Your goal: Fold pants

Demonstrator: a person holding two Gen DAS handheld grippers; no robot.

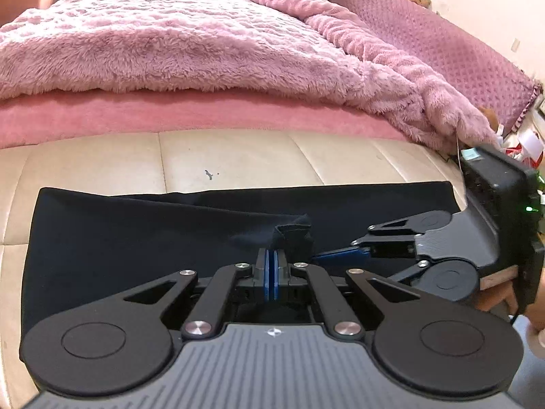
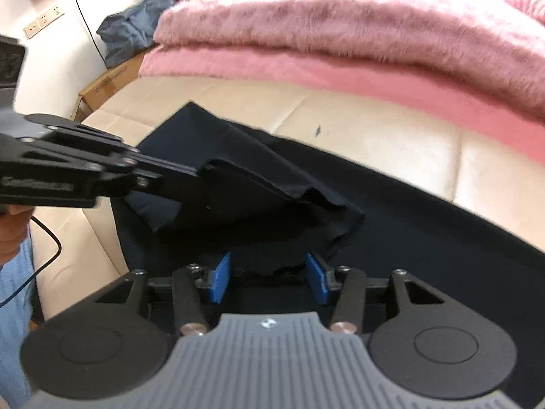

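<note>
Black pants (image 1: 136, 238) lie flat on a cream cushioned surface (image 1: 221, 160). My left gripper (image 1: 271, 255) is shut, its blue pads pinching a raised fold of the cloth (image 1: 293, 233). From the right wrist view, the left gripper (image 2: 201, 175) comes in from the left and holds a lifted flap of the pants (image 2: 265, 173) off the layer below. My right gripper (image 2: 269, 274) stands open close over the pants, its blue pads (image 2: 221, 277) apart. A ragged edge of cloth hangs between them without being pressed. The right gripper (image 1: 327, 255) also shows at the right of the left wrist view.
Behind the cushion lies a pink sheet (image 1: 170, 116) under a fluffy pink blanket (image 1: 170, 41). A purple headboard pad (image 1: 442, 44) is at the back right. A cardboard box (image 2: 109, 81) and blue clothes (image 2: 133, 34) sit beyond the far left end. A hand (image 2: 10, 228) and a cable (image 2: 44, 245) are at the left.
</note>
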